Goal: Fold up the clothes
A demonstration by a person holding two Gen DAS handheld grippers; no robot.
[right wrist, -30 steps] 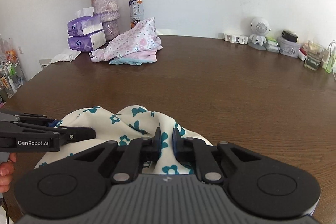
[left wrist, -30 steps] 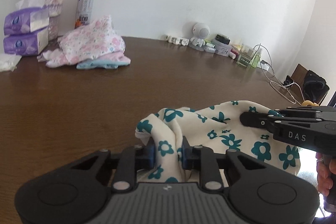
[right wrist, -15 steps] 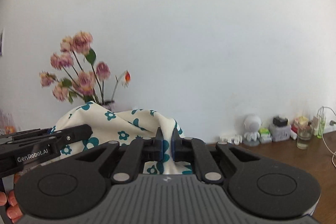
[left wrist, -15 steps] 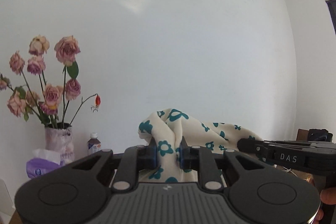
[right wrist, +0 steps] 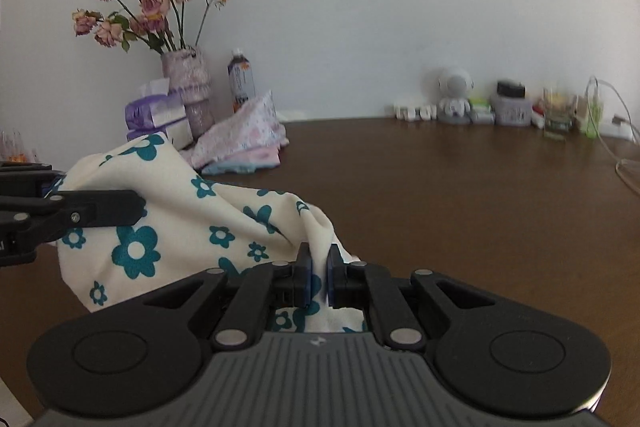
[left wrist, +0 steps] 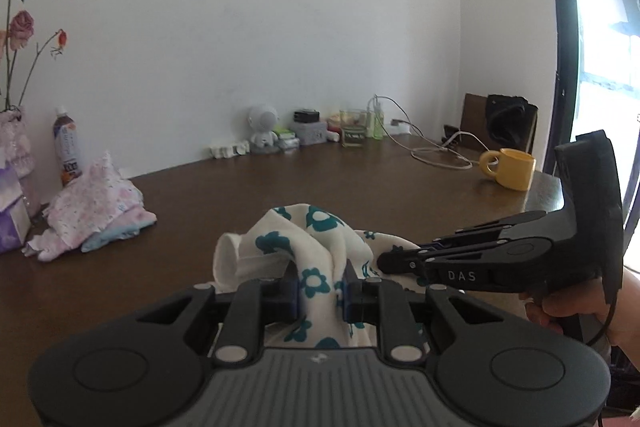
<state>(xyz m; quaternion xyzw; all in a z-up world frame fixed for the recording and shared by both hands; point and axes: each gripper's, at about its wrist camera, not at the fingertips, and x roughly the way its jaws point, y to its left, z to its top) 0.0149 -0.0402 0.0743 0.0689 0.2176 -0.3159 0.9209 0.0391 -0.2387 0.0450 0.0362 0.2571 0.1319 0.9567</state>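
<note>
A cream cloth with teal flowers (left wrist: 320, 227) is pinched between the narrow-set jaws of the left gripper (left wrist: 321, 291), a bunched fold rising above the blue pads and the rest draped towards the right gripper (left wrist: 380, 261), seen from the side with a hand (left wrist: 568, 311) on its grip. In the right wrist view the same cloth (right wrist: 180, 227) is clamped between the almost closed jaws of the right gripper (right wrist: 318, 277), and it is stretched leftwards to the other gripper's fingers (right wrist: 96, 213). The cloth is held above the near part of the brown table (right wrist: 460, 195). A vase (right wrist: 188, 87) with dried roses is seen by the wall; a yellow mug (left wrist: 510, 169) stands at the table's edge, its contents not visible. A pile of pink clothes (left wrist: 94, 201) lies well apart.
</note>
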